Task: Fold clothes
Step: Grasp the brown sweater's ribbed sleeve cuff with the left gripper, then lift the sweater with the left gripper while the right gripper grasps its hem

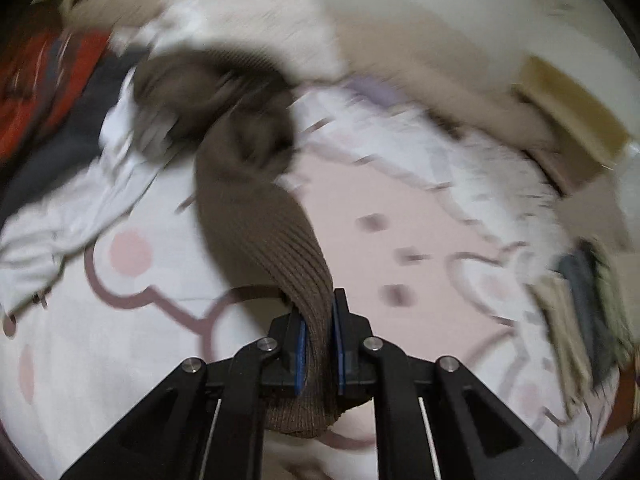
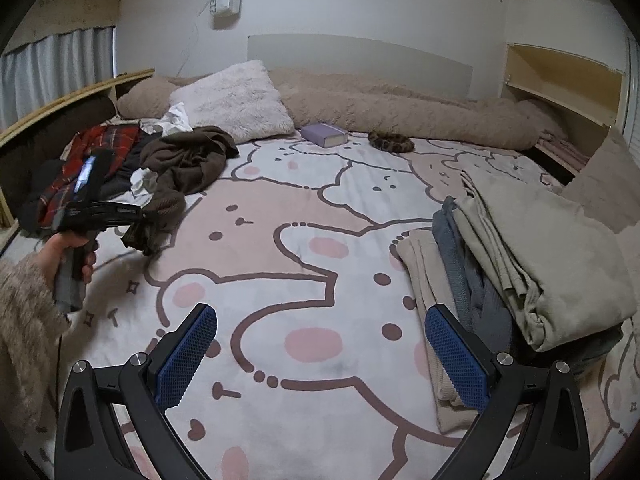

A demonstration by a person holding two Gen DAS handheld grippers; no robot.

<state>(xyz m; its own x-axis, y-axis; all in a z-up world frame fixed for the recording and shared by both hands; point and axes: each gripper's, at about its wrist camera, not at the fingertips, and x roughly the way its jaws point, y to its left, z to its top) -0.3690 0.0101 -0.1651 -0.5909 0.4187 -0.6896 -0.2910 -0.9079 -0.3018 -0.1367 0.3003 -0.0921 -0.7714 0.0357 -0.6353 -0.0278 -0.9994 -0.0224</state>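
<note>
My left gripper (image 1: 318, 320) is shut on the edge of a brown ribbed knit garment (image 1: 256, 216), which trails away toward the clothes pile; the view is motion-blurred. In the right wrist view the left gripper (image 2: 140, 216) is at the far left, a hand holding it, with the brown garment (image 2: 188, 164) stretching up to the unfolded pile (image 2: 108, 152). My right gripper (image 2: 320, 344) is open and empty above the bed, its blue pads (image 2: 188, 356) wide apart. A stack of folded clothes (image 2: 532, 256) lies to its right.
The bed has a pink and white cartoon sheet (image 2: 304, 272). A white fluffy pillow (image 2: 236, 100), a long beige bolster (image 2: 400, 112), a lilac book (image 2: 324, 135) and a leopard scrunchie (image 2: 390, 142) lie near the head. A wooden shelf (image 2: 568, 80) is at the right.
</note>
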